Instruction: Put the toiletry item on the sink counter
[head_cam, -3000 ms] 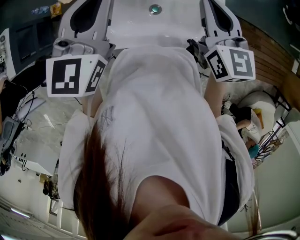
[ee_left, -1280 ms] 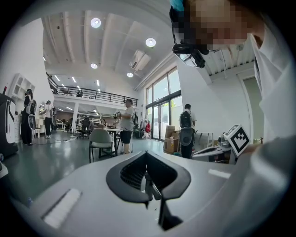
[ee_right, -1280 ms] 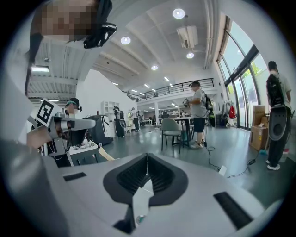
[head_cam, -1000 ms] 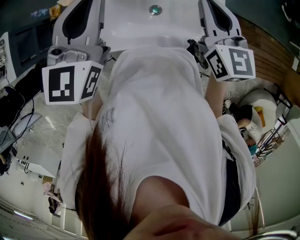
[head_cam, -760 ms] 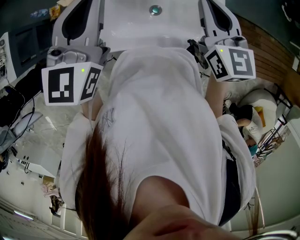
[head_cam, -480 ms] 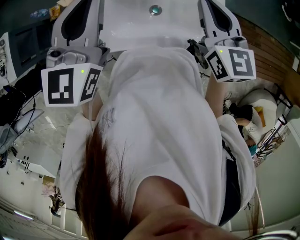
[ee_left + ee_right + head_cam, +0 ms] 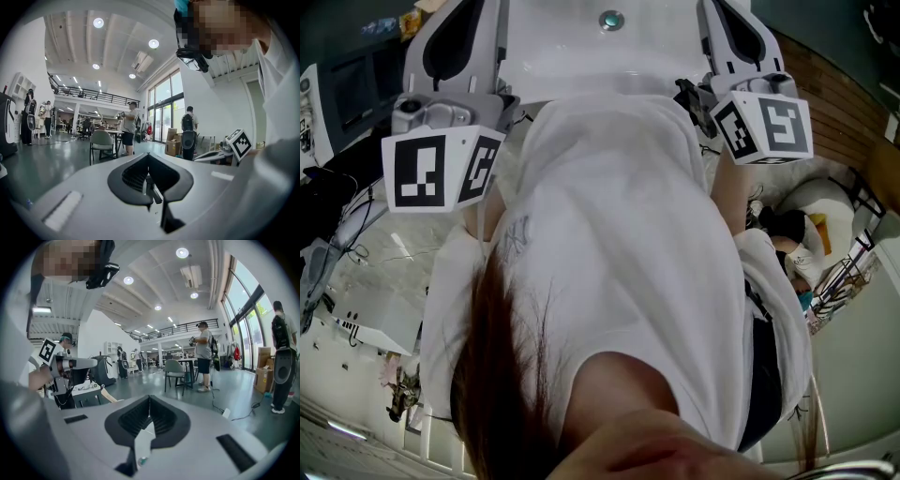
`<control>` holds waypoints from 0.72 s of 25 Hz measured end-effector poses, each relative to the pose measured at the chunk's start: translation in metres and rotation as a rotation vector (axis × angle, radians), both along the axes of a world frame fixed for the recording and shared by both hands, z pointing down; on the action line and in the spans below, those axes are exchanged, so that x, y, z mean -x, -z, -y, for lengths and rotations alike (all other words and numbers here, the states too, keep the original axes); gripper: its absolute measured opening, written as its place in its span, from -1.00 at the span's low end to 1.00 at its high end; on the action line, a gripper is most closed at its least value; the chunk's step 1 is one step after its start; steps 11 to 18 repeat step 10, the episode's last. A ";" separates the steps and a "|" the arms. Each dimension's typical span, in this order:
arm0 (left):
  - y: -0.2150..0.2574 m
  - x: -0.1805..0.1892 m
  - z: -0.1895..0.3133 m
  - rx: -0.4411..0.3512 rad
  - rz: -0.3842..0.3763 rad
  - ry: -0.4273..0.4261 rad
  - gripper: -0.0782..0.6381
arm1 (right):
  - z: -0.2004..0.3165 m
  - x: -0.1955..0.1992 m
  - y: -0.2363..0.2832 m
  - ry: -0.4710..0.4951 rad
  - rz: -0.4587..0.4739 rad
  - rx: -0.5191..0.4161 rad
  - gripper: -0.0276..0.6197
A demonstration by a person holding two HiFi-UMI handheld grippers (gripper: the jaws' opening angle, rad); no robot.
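hiding a probable sink basin point(image 7: 567, 49): white shirt point(image 7: 619, 216)

This is a large open lab or test hall, not a home. A high white ceiling with round recessed lights point(image 7: 98, 22) spans a glossy grey-green floor point(image 7: 47, 164). A dark-railed mezzanine walkway point(image 7: 89, 96) crosses the back and tall glass doors point(image 7: 161, 112) fill one wall. People point(image 7: 204, 357) stand among grey chairs point(image 7: 101, 140) and brown cardboard boxes point(image 7: 173, 145) (a white sink basin point(image 7: 572, 47) sits amid loose black cables point(image 7: 356, 216)).
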State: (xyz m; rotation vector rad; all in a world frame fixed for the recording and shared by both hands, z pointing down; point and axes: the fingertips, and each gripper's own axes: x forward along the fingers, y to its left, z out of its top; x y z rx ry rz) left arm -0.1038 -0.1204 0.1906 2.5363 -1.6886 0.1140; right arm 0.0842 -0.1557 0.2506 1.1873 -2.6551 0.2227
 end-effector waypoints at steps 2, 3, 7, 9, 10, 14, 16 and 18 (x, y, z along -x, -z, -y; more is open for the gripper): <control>0.000 0.001 0.000 0.003 -0.002 -0.001 -0.76 | 0.000 0.002 0.000 0.002 0.001 -0.001 -0.88; -0.001 0.001 0.000 0.004 -0.003 -0.002 -0.76 | 0.000 0.002 0.000 0.002 0.001 -0.001 -0.88; 0.000 -0.001 0.001 0.004 -0.008 -0.006 -0.76 | 0.001 0.002 0.000 0.004 0.001 0.000 -0.88; 0.001 -0.001 0.001 0.002 -0.009 -0.007 -0.76 | 0.001 0.001 0.000 0.004 0.001 0.001 -0.88; 0.001 -0.001 0.001 0.002 -0.009 -0.007 -0.76 | 0.001 0.001 0.000 0.003 0.001 0.001 -0.88; 0.001 -0.001 0.001 0.002 -0.009 -0.007 -0.76 | 0.001 0.001 0.000 0.003 0.001 0.001 -0.88; 0.001 -0.001 0.001 0.002 -0.009 -0.007 -0.76 | 0.001 0.001 0.000 0.003 0.001 0.001 -0.88; 0.001 -0.001 0.001 0.002 -0.009 -0.007 -0.76 | 0.001 0.001 0.000 0.003 0.001 0.001 -0.88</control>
